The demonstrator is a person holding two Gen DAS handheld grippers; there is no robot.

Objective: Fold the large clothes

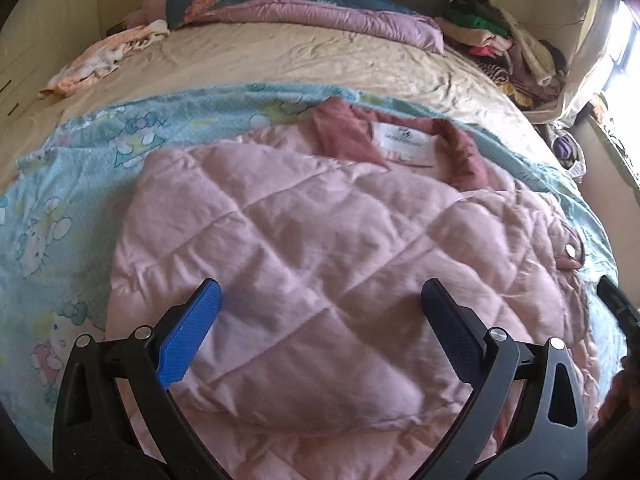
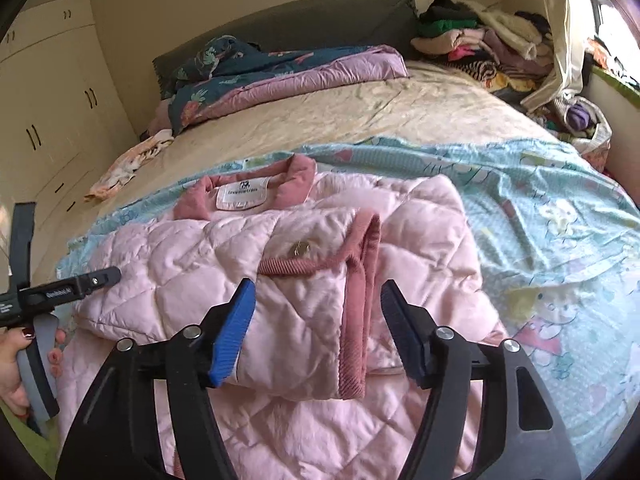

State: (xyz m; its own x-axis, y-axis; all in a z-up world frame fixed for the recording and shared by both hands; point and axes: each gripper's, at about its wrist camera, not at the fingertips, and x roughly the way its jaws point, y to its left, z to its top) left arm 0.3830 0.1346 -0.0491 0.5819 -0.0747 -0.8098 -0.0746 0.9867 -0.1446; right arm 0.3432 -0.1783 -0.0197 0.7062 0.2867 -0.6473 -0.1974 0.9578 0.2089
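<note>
A pink quilted jacket (image 1: 312, 248) with a darker pink collar (image 1: 344, 132) lies on a light blue cartoon-print sheet (image 1: 60, 208) on the bed. Both sleeves are folded in over the body. My left gripper (image 1: 320, 300) is open and empty above the jacket's left side. My right gripper (image 2: 318, 300) is open and empty above the folded sleeve cuff (image 2: 360, 280) with its metal button (image 2: 299, 249). The jacket (image 2: 200, 264) also shows in the right wrist view, with the left gripper's body (image 2: 60, 290) at the left edge.
A beige bedsheet (image 2: 400, 108) covers the far bed. A folded purple and teal quilt (image 2: 280, 68) lies by the headboard. A pile of clothes (image 2: 480, 48) sits at the far right corner. A small patterned cloth (image 2: 124, 168) lies at the left edge. Cream wardrobes (image 2: 48, 100) stand on the left.
</note>
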